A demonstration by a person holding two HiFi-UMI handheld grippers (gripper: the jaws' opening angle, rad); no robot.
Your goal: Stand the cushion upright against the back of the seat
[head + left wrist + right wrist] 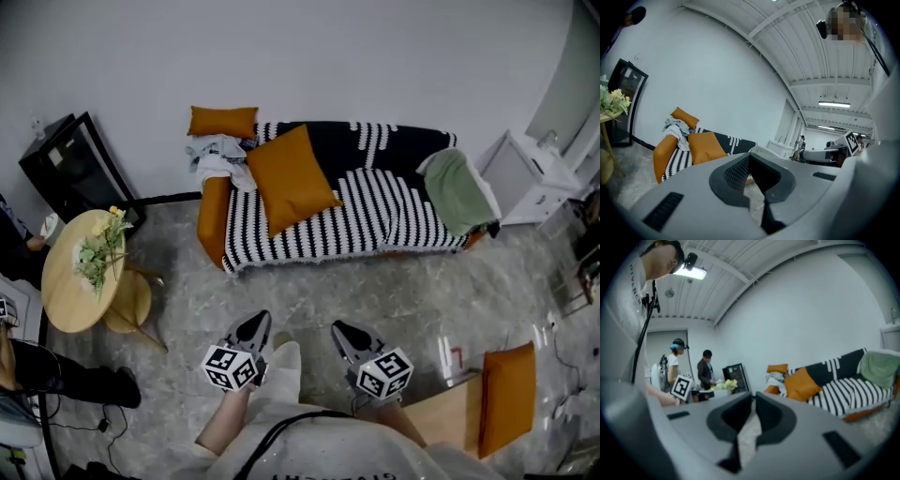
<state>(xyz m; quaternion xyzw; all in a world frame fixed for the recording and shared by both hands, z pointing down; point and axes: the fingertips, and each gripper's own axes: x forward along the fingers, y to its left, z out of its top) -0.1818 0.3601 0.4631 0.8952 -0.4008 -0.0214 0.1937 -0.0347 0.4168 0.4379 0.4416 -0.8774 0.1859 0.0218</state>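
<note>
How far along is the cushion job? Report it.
Done: the large orange cushion leans against the sofa backrest, though skewed. In hand: nothing; the left gripper and right gripper have shut, empty jaws, away from the sofa. Left: possibly squaring the cushion upright.

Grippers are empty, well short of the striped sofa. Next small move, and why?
Probably bring the left gripper and right gripper, both shut and empty, forward toward the large orange square cushion on the black-and-white striped sofa, opening them on the way; grey floor lies between.
</note>
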